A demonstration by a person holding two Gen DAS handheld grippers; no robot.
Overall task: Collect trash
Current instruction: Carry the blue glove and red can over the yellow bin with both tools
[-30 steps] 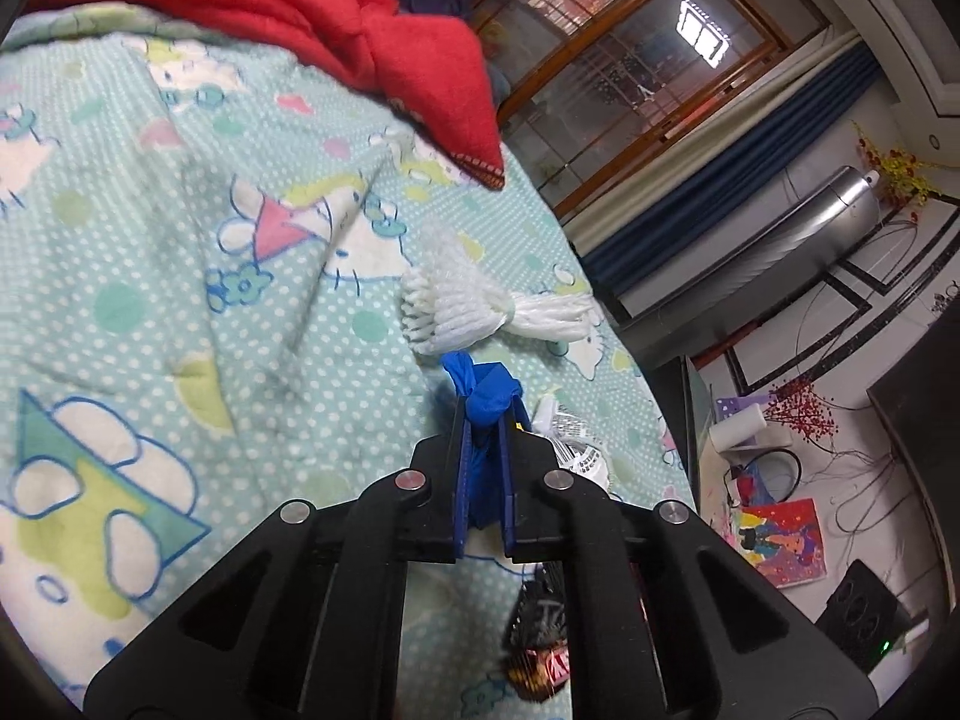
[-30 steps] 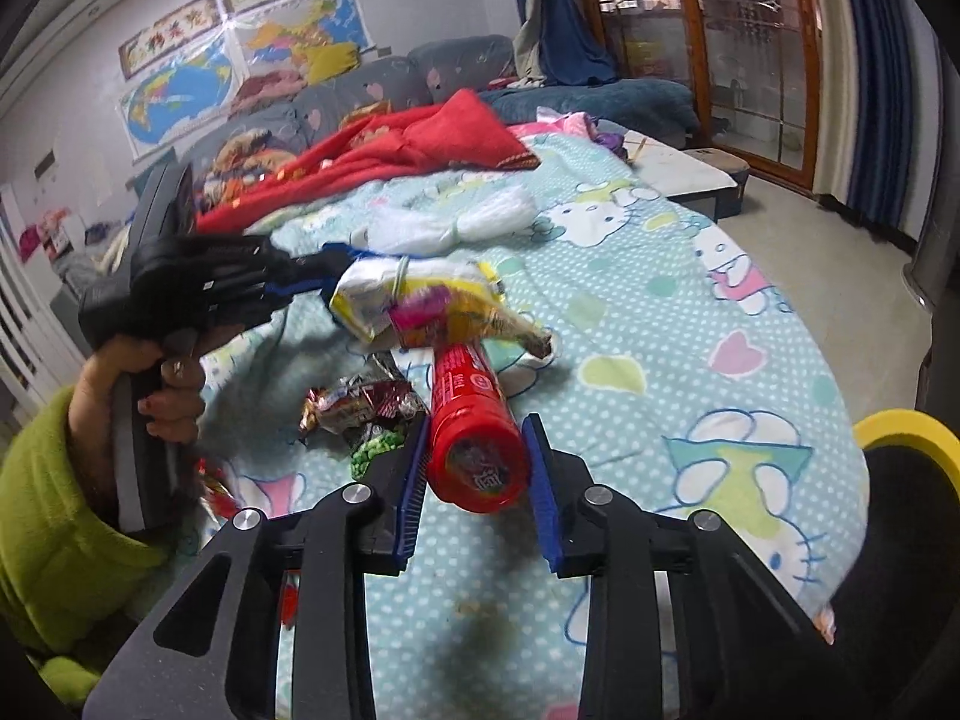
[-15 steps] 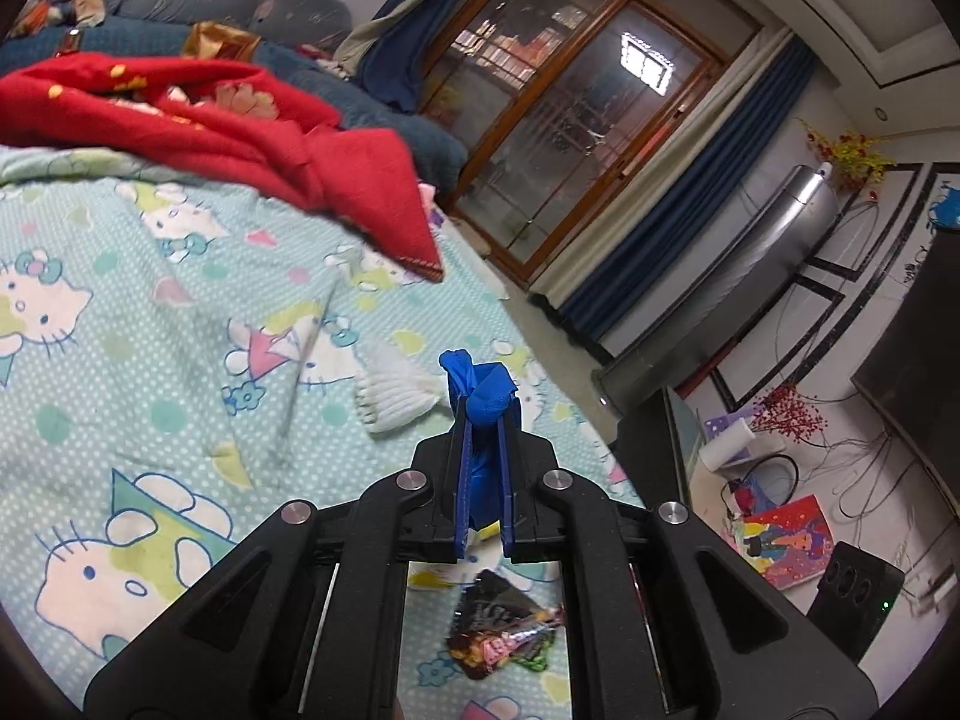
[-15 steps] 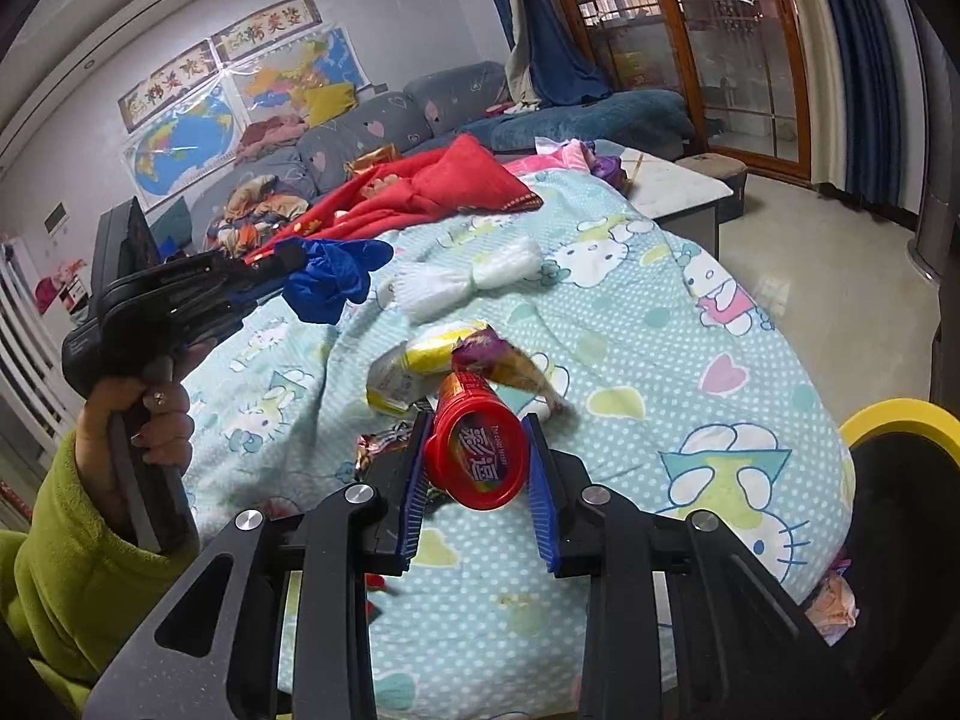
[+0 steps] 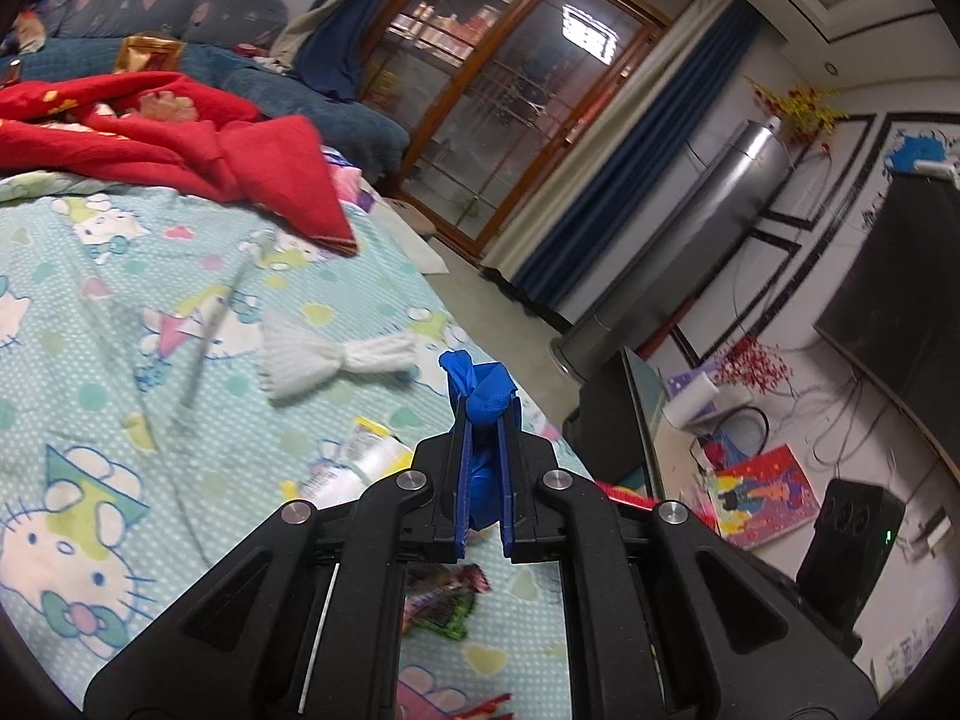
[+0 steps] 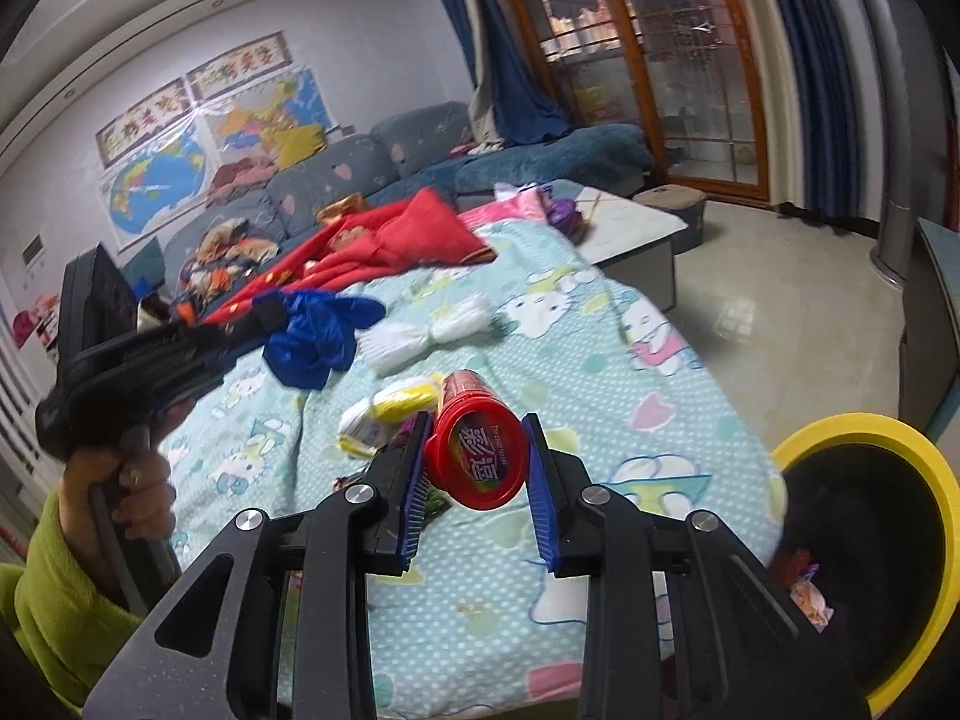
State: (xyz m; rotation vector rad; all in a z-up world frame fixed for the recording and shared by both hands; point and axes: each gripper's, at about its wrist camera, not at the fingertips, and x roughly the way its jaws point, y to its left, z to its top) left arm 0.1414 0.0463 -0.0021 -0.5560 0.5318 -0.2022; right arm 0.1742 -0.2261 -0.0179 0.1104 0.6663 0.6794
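The right gripper (image 6: 480,468) clamps a red canister (image 6: 477,453) above the bed's near edge, beside the yellow-rimmed bin (image 6: 864,546) at right. At left, the left gripper (image 5: 483,468), raised over the bedsheet (image 5: 108,360), pinches a blue wad (image 5: 480,396). Wrappers (image 5: 441,603) lie below; open floor (image 6: 798,324) lies far right.

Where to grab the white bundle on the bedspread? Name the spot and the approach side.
Grip the white bundle at its pinched waist, where the fanned half meets the narrower twisted half. It lies flat on the bedspread, so come straight down from above with the fingers straddling that narrow neck across its length. Both ends probably splay too loosely to hold firmly.
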